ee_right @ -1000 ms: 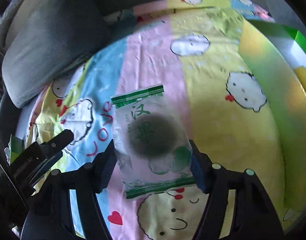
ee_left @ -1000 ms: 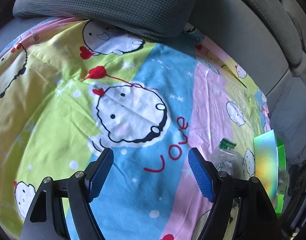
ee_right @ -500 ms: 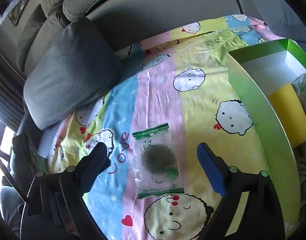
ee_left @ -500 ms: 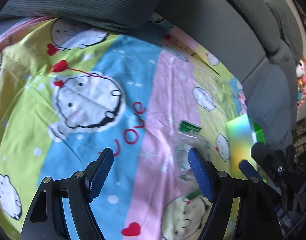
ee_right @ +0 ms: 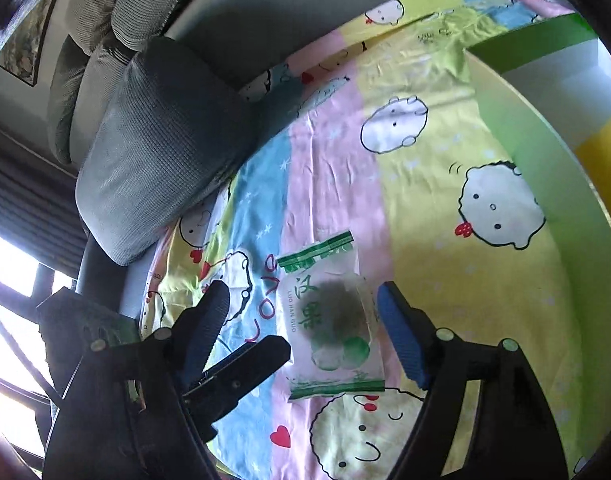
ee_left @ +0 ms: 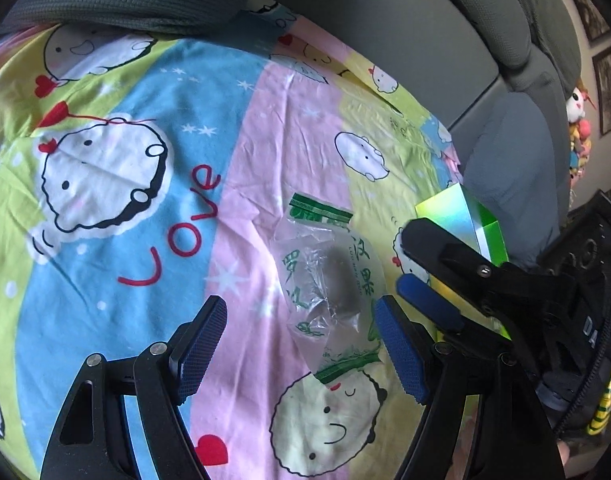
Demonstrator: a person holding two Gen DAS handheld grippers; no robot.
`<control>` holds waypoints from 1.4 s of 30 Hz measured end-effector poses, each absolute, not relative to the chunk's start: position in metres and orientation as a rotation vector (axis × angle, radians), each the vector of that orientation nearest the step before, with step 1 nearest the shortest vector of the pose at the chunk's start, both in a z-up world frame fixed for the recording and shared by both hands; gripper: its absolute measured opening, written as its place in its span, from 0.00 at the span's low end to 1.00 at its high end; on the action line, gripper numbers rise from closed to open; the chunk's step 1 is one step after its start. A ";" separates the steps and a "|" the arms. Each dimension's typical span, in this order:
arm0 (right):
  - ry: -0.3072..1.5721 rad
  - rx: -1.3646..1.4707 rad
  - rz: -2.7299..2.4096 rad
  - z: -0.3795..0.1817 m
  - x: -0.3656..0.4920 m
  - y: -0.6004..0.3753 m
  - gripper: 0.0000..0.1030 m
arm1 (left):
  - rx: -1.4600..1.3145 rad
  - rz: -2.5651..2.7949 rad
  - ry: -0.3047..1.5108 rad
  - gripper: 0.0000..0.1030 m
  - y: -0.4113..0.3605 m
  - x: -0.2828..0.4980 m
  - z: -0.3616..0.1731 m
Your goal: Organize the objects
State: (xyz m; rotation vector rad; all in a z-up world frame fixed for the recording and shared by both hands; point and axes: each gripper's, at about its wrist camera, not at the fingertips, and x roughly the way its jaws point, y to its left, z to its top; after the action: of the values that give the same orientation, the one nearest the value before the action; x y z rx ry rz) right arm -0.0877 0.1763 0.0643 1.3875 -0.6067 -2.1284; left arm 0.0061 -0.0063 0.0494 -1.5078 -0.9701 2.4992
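A clear snack packet point(ee_left: 329, 280) with green print and a dark round lump inside lies flat on the cartoon bedsheet point(ee_left: 145, 240). My left gripper point(ee_left: 299, 344) hovers open just short of it, with nothing between its blue pads. In the right wrist view the same packet point(ee_right: 329, 320) lies on the sheet between the fingers of my right gripper point(ee_right: 305, 328). Those jaws are closing, but the pads do not touch the packet. The right gripper point(ee_left: 415, 260) also shows at the packet's right side. A left gripper finger point(ee_right: 261, 356) pokes in from the lower left.
An open green box point(ee_right: 545, 200) stands on the sheet to the right, with a yellow block point(ee_right: 601, 148) inside; its shiny wall point(ee_left: 457, 212) shows behind the right gripper. A grey cushion point(ee_right: 157, 152) lies at the back left, and the grey sofa back point(ee_left: 385, 32) rises behind.
The left view has swung right, bringing the packet and the right gripper into sight. The right gripper drew back up from the packet, its jaws widening and then narrowing; the packet stays on the sheet.
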 end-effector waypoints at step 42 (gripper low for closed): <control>-0.664 1.148 -2.213 0.114 -0.051 0.206 0.62 | -0.982 2.584 -0.558 0.45 0.067 0.041 0.138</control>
State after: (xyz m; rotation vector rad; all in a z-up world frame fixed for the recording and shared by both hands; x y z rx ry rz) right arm -0.0509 0.2060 0.1138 1.1482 -0.6644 -2.2131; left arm 0.0415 0.0669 0.1384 -0.9823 -0.5575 2.5843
